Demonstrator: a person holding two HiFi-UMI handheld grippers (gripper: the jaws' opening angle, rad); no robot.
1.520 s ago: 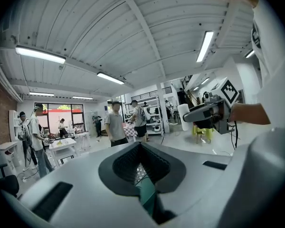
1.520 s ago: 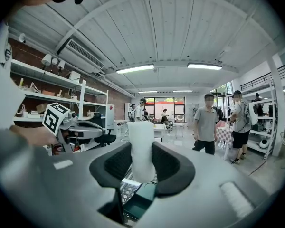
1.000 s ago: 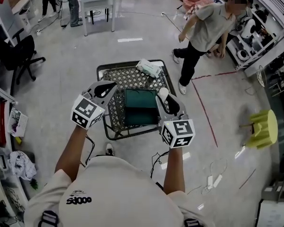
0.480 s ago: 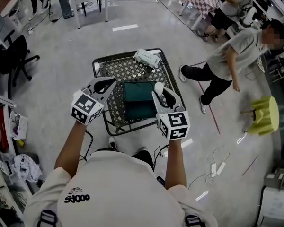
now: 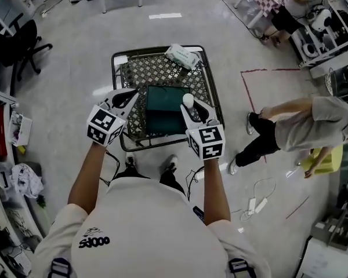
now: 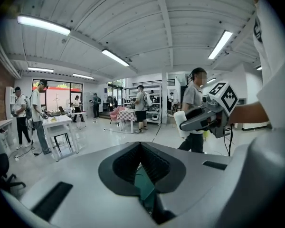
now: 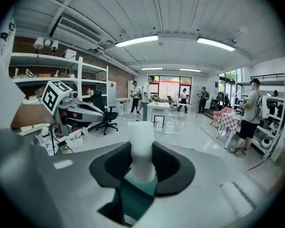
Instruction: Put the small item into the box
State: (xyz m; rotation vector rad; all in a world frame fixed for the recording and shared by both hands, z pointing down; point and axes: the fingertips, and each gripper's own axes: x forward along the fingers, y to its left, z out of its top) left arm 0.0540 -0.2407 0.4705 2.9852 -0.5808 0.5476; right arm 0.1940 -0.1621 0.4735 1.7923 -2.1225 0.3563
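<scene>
Right gripper [image 5: 189, 104] jaws clamp a white roll [image 5: 188, 99] over the green box [image 5: 164, 108] on a mesh worktop [image 5: 156, 74], while the left gripper [image 5: 129, 95] hovers alongside, jaws closed and empty.

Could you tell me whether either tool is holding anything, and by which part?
The right tool grips the white cylinder by one end, the other end sticking out past the jaws. The left tool is shut, empty.

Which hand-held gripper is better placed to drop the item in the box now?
The right hand-held gripper clamps the white item above the green box; the left hand-held gripper is shut and empty.
</scene>
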